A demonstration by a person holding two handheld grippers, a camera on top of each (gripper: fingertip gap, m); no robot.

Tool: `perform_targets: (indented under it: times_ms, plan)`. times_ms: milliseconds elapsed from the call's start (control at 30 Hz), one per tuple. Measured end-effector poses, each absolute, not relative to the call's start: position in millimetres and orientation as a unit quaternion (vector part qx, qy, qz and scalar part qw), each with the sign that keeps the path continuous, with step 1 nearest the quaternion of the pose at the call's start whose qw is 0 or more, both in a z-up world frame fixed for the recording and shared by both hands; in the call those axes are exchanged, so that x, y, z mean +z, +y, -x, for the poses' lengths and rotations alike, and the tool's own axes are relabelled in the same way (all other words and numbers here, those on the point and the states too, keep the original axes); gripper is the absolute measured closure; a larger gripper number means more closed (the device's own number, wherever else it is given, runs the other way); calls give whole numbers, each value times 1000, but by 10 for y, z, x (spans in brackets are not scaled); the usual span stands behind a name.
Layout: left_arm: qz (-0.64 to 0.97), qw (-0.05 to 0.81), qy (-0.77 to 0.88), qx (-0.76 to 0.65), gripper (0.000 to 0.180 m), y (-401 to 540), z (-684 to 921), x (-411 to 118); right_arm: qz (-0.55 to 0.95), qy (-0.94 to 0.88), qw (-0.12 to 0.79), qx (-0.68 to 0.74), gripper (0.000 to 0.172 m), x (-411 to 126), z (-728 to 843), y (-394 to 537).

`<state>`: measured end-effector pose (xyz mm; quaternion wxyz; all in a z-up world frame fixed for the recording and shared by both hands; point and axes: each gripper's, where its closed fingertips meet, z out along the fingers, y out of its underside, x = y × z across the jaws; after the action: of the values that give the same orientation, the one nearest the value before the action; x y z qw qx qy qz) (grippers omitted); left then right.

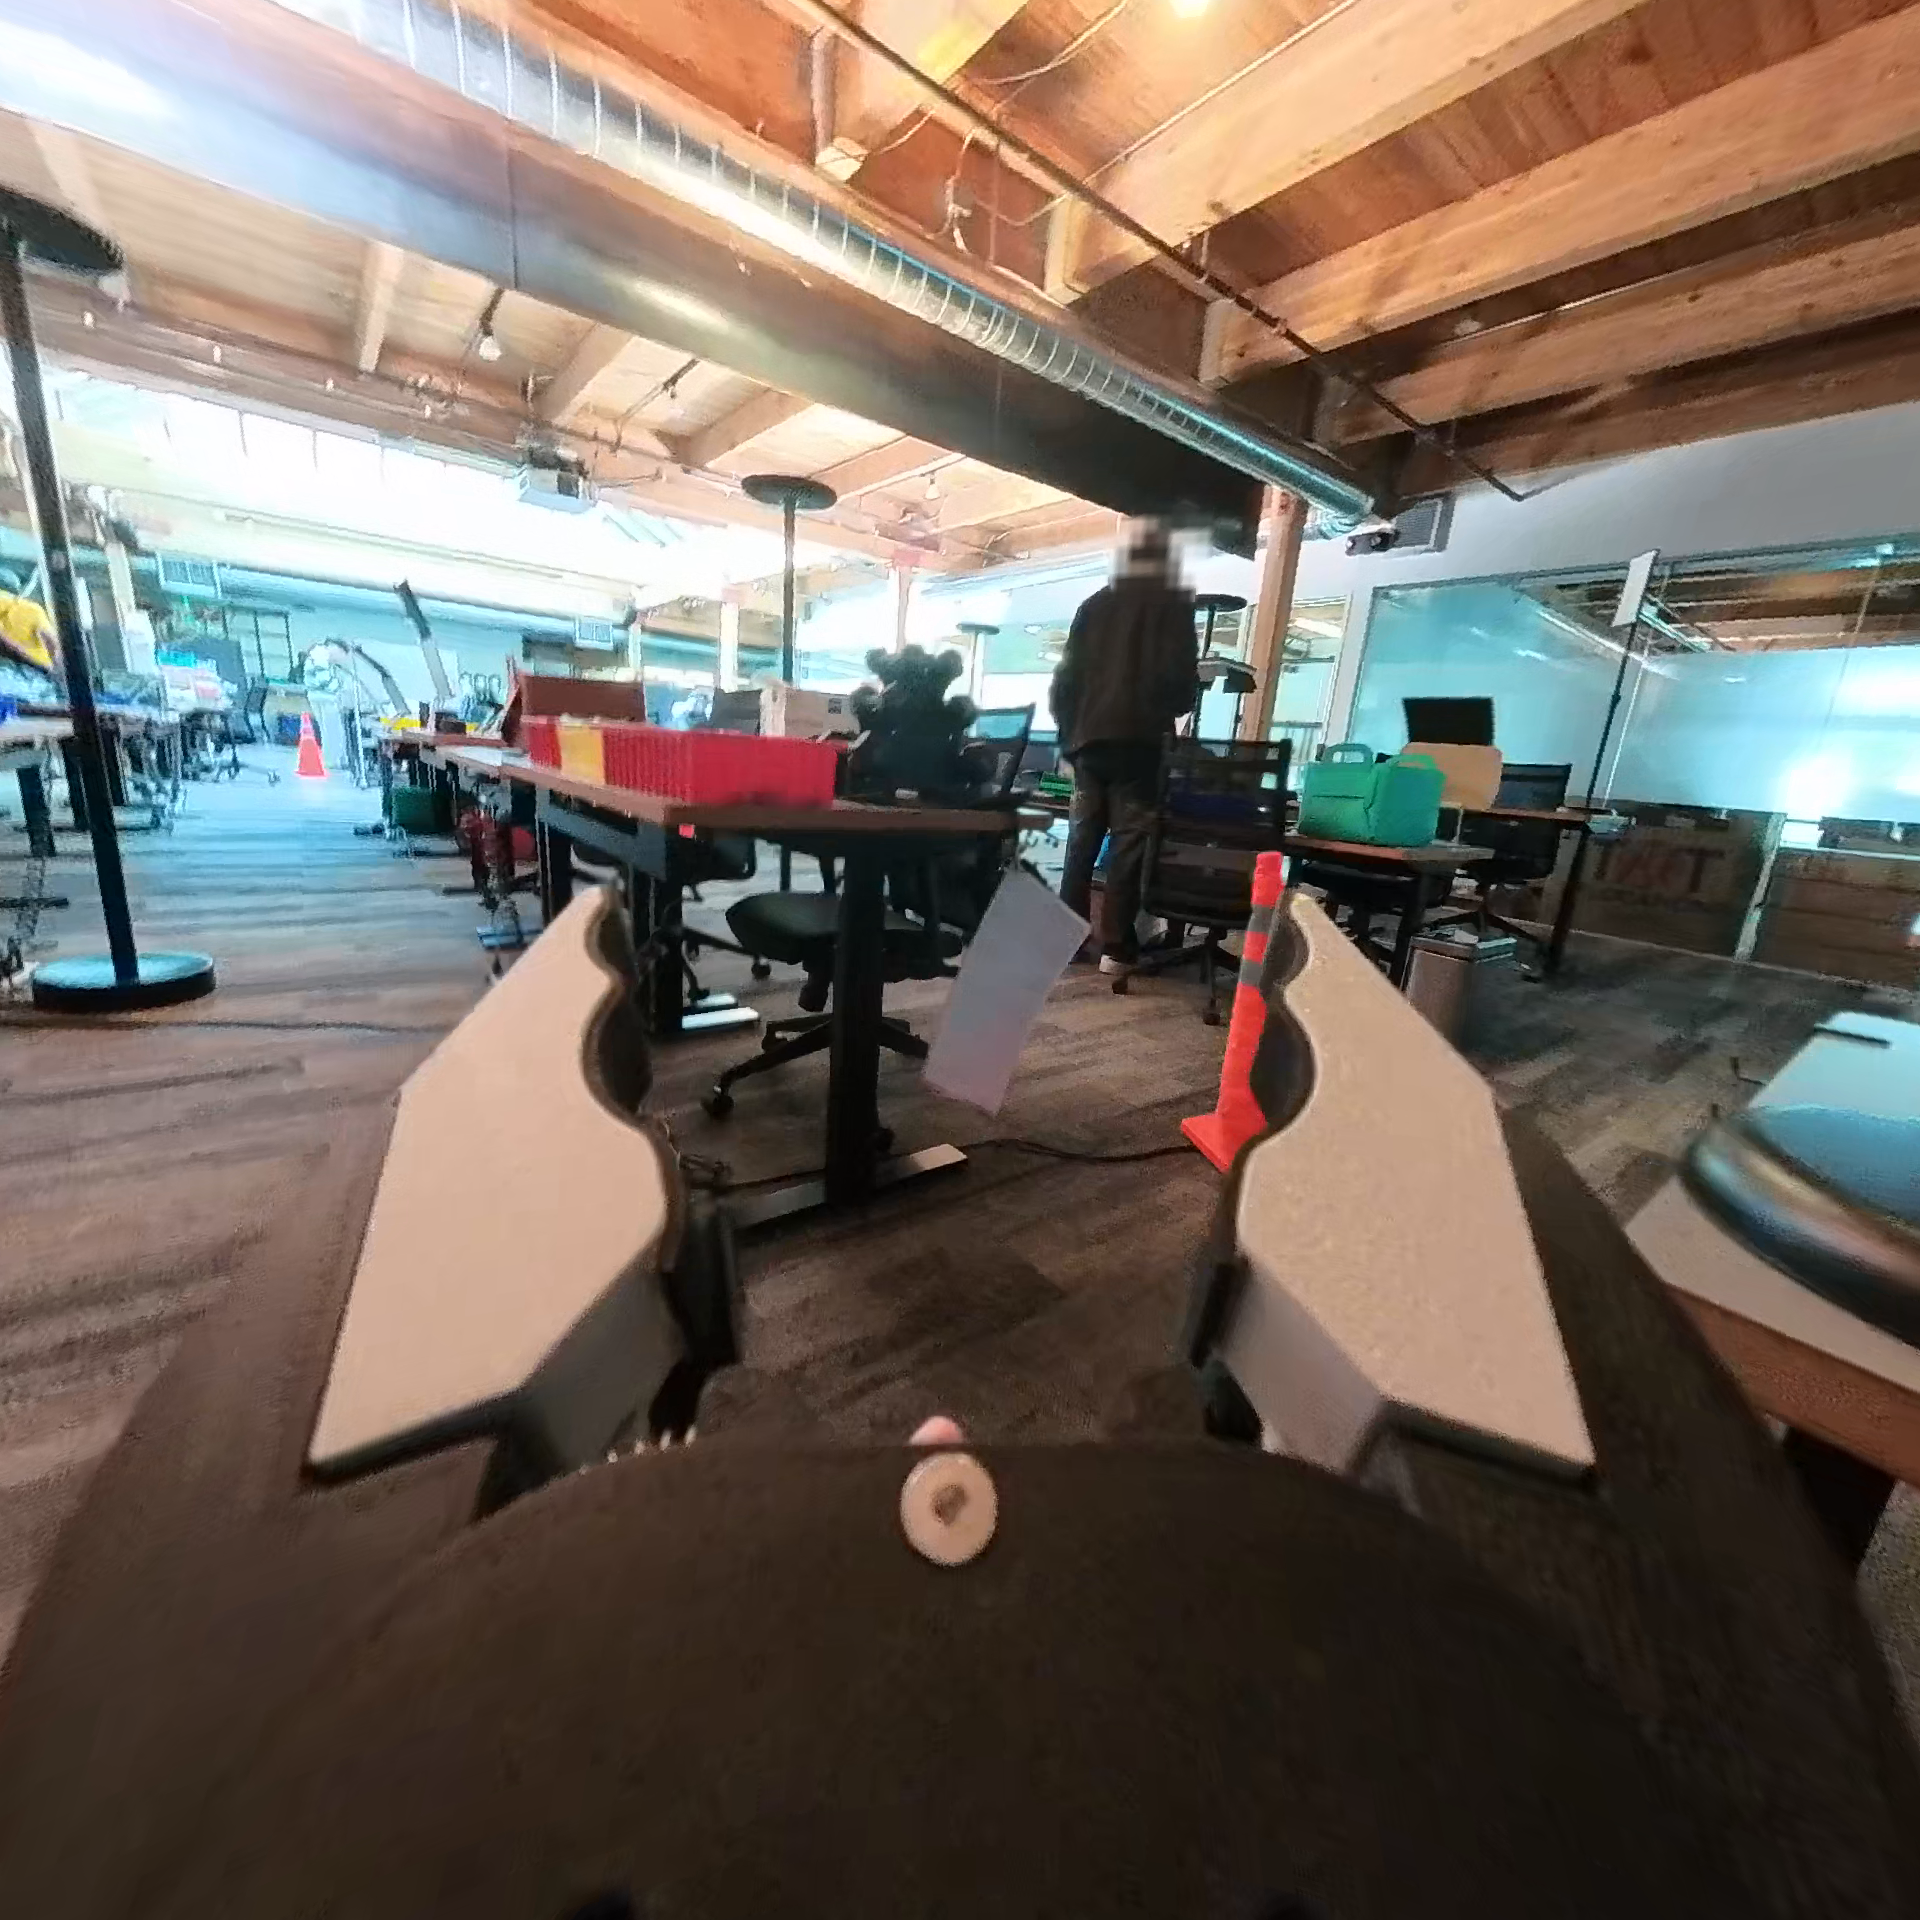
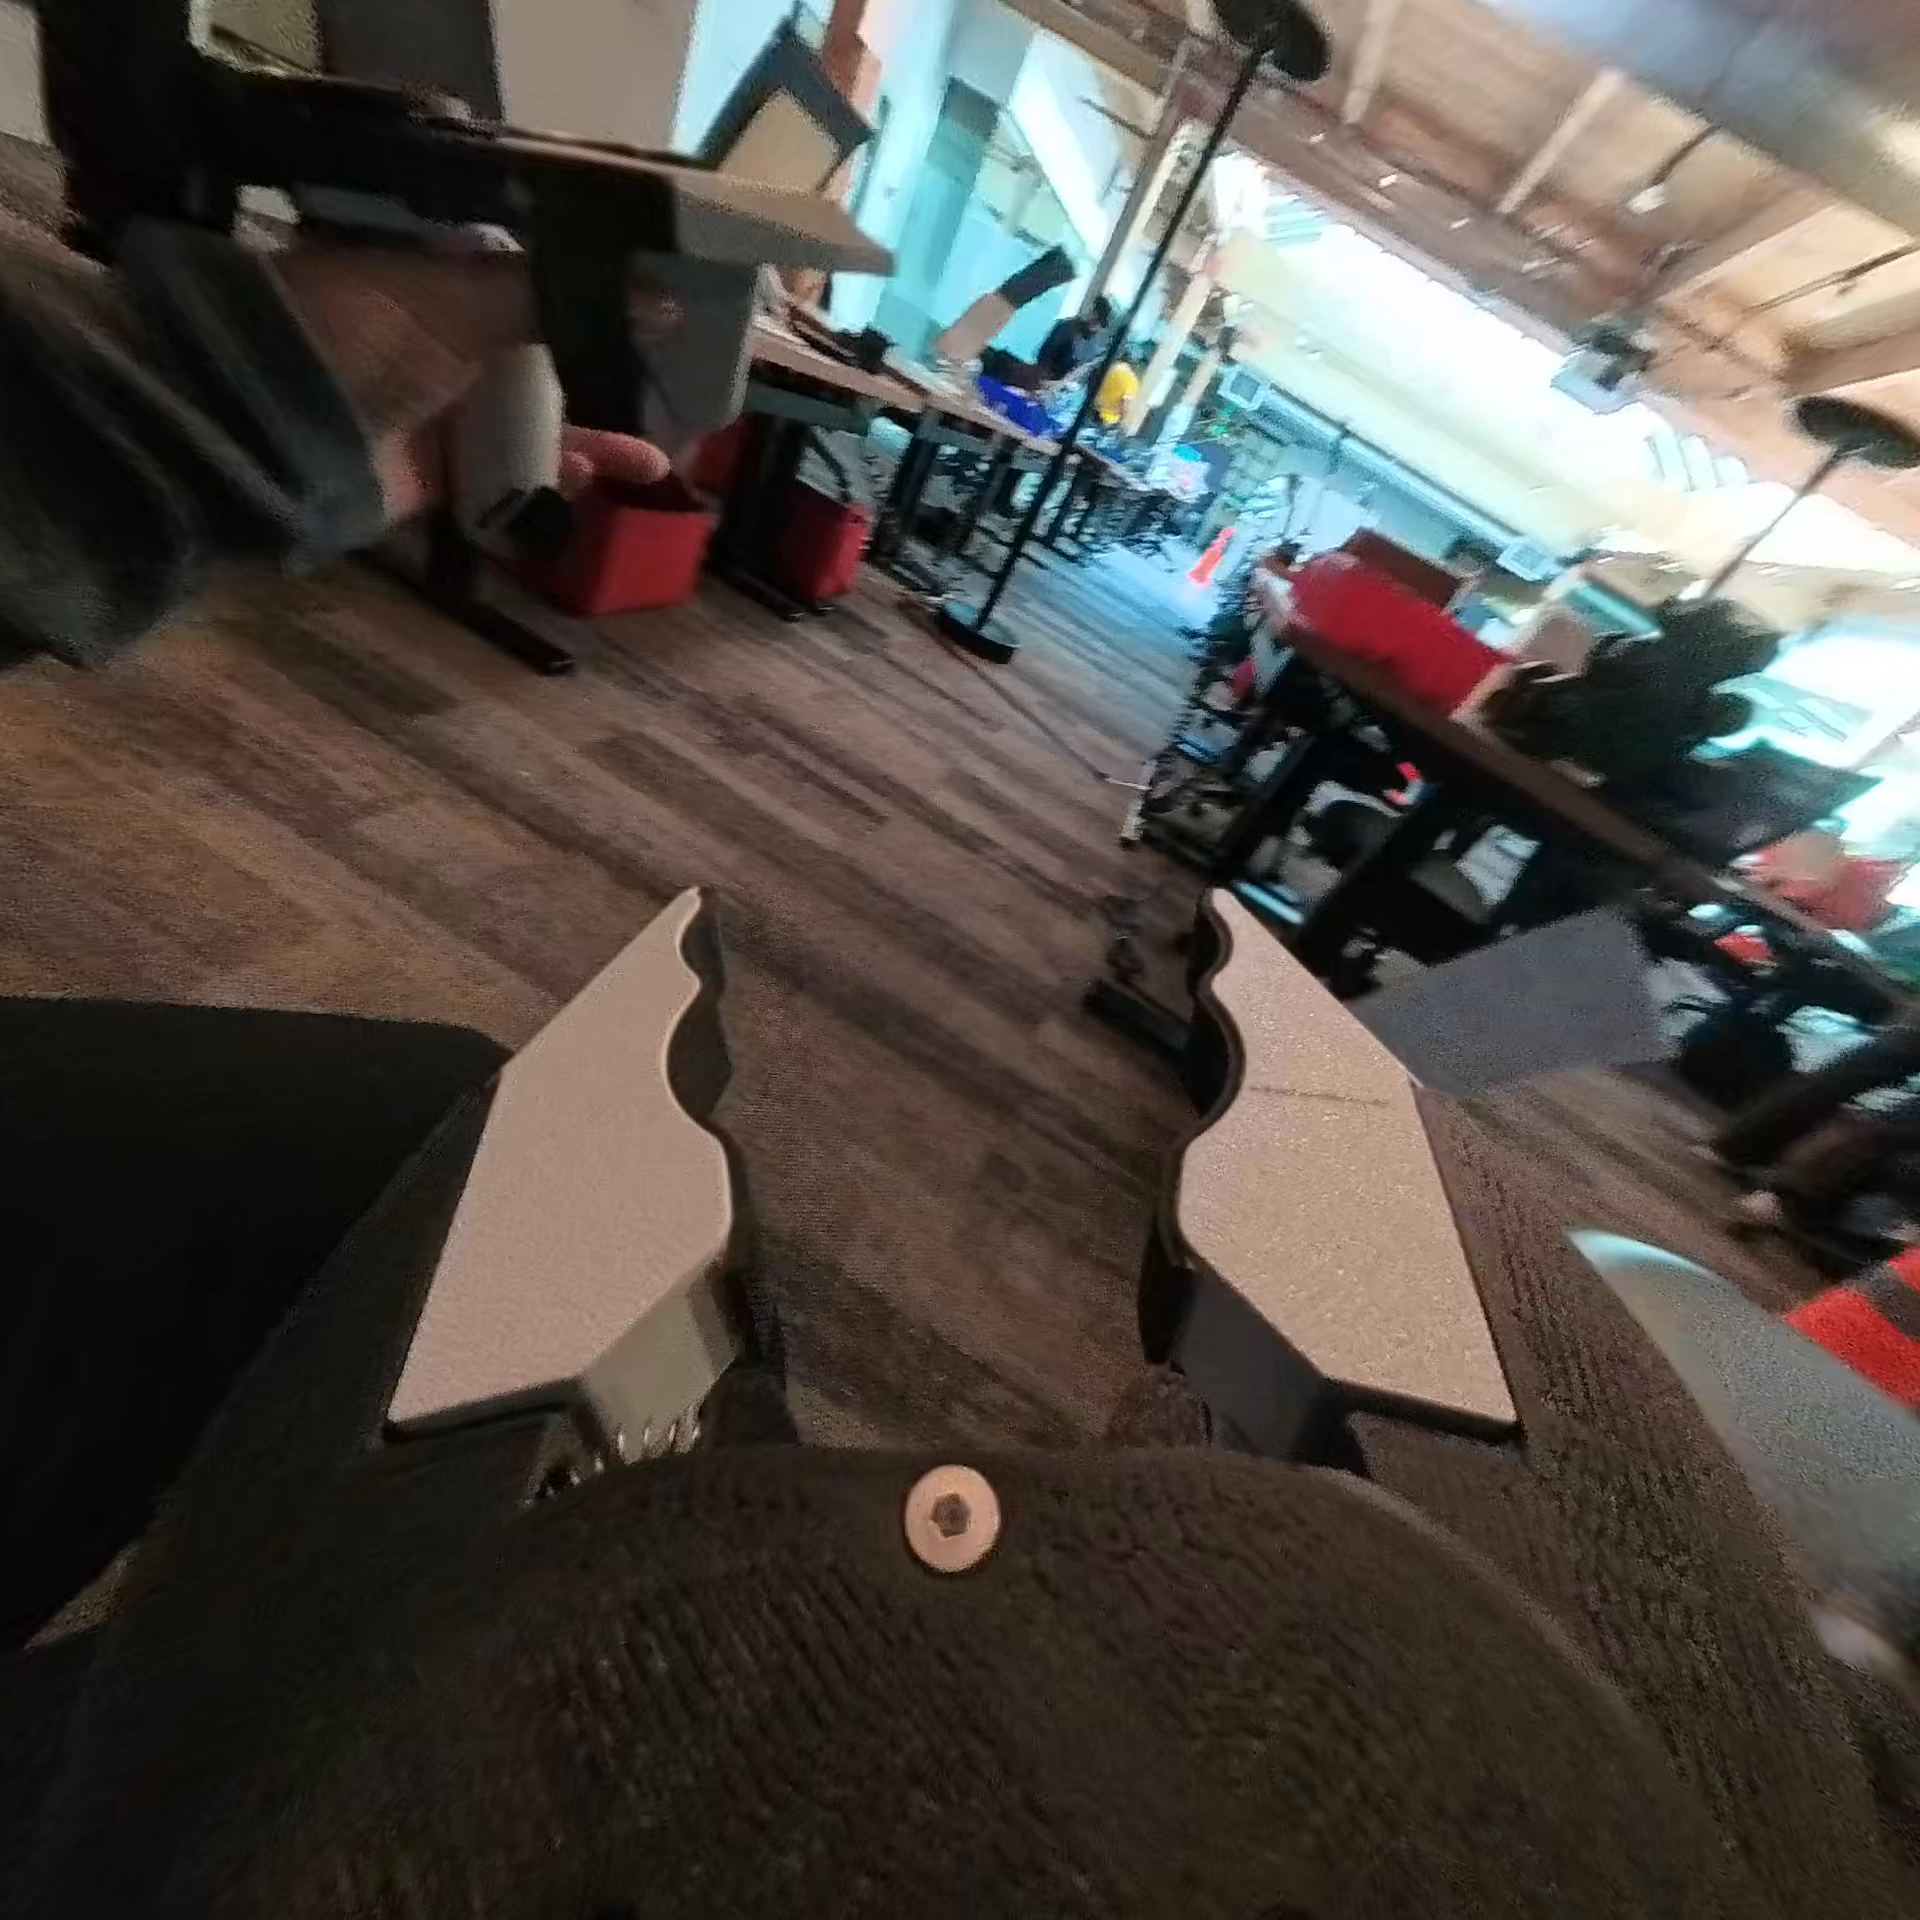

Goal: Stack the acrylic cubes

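Both hand-held grippers were spread wide on nothing: the left (image 1: 951, 914) faced a counter (image 1: 831, 816) with red bins (image 1: 717, 764) well beyond it, while the right (image 2: 956, 920) tilted over bare carpet (image 2: 623, 810).

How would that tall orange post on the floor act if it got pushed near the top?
The orange post is tall and slim on a small flat base, so it would probably tip or sway. It looks like plastic, likely light. The carpet may keep the base from sliding.
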<state>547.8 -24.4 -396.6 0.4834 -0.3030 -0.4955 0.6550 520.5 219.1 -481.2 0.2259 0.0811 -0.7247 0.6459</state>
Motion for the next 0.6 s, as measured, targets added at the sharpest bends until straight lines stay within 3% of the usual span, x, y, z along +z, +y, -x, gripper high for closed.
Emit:
perform_targets:
  times_ms: [233,300,433,467,567,600]
  plan:
    - [214,514,-566,609,64,-981,-5039,-4914,-42,-757,174,628,86,-5962,-4518,857]
    - [168,519,-580,605,97,-1176,-4939,-5274,2,-757,194,623,86,-6378,-3945,444]
    - [112,529,-577,612,109,-1511,-4606,-5996,158,-751,302,565,83,-7631,-2207,-82]
    - [141,529,-590,594,121,-1544,-4427,-6219,215,-760,323,522,83,-8110,-1716,-85]
    - [211,441,-663,567,178,-1809,-4046,-6871,381,-767,306,416,83,-9579,-522,28]
    - [241,416,-680,553,180,-1858,-3937,-7028,410,-766,305,390,85,-9954,-184,105]
